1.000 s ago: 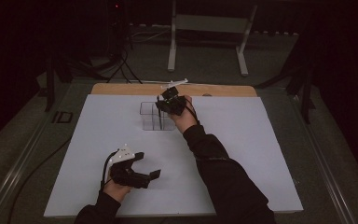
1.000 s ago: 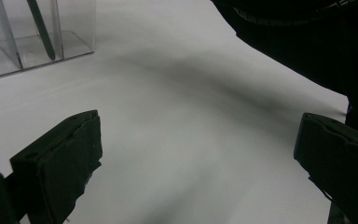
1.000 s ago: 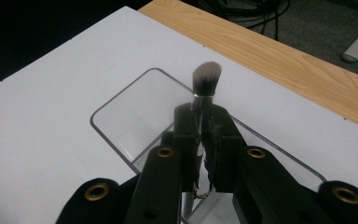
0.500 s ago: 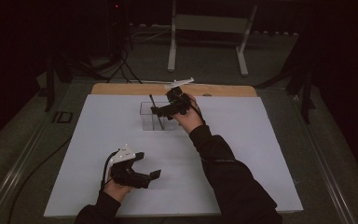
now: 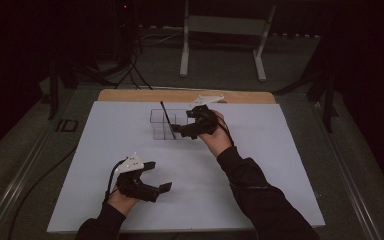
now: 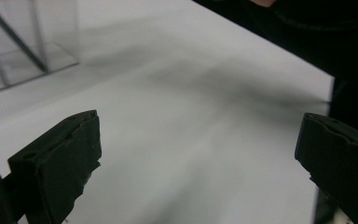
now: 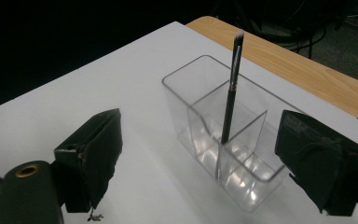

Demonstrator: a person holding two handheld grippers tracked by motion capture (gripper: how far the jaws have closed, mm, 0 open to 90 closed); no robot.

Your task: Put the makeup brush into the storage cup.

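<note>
A clear plastic organiser with compartments stands at the back middle of the white sheet. A black brush leans upright in it, bristles up; the right gripper view shows the brush in the organiser's middle compartment. My right gripper hovers just right of the organiser, pointing at it. Its jaws have just been opening wide, then eased in slightly, and nothing is held between them. My left gripper rests open near the front left, with bare sheet between its jaws.
A wooden table edge runs behind the sheet. A metal stand and cables lie on the dark floor beyond. The organiser and the person's dark sleeve appear in the left gripper view.
The right gripper let go of the brush, which now stands in the organiser, and drew back to the right. The left gripper kept still.
</note>
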